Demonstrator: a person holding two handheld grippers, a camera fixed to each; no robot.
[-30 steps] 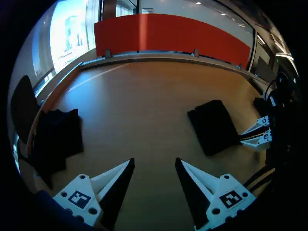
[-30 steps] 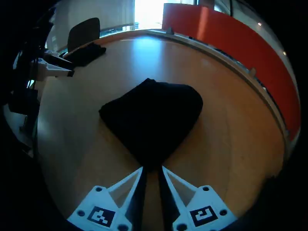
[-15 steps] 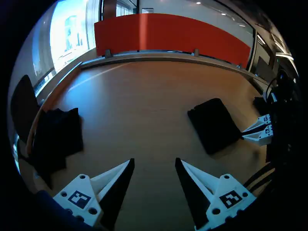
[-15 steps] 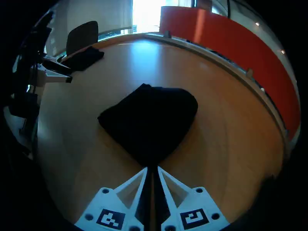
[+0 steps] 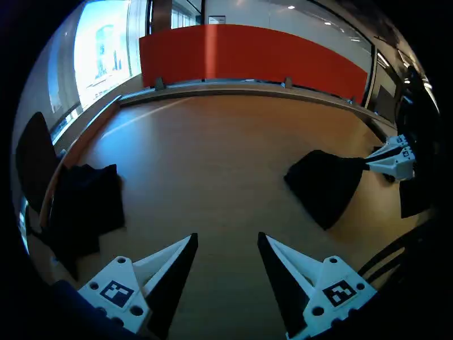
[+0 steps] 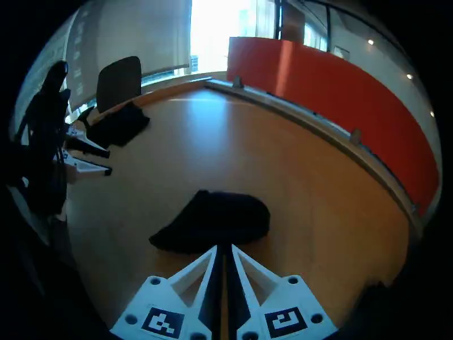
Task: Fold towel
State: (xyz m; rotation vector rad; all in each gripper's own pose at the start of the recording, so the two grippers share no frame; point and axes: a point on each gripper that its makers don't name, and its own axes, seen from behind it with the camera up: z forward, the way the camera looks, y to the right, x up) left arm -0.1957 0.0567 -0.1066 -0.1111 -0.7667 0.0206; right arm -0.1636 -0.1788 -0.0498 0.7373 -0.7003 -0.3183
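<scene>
Slippage onto the wooden worktop (image 6: 317, 187) is risked: black cloth towel (image 6: 215, 224) pinched thinly by right hand-held gripper (image 6: 225, 258), left hand-held gripper (image 5: 226, 249) held open.

A wooden worktop (image 5: 226, 147) edged by a red screen (image 5: 249, 54); a dark chair (image 6: 118, 82) beside a bright window (image 6: 221, 28).

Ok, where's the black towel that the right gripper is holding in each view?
Left gripper view: the black towel sits right of centre, with one corner pinched by the right gripper at the far right.
Right gripper view: it is at bottom centre, just ahead of that gripper's own closed fingertips.
Shared landmark: the red partition, across the top in the left gripper view and at upper right in the right gripper view.
</scene>
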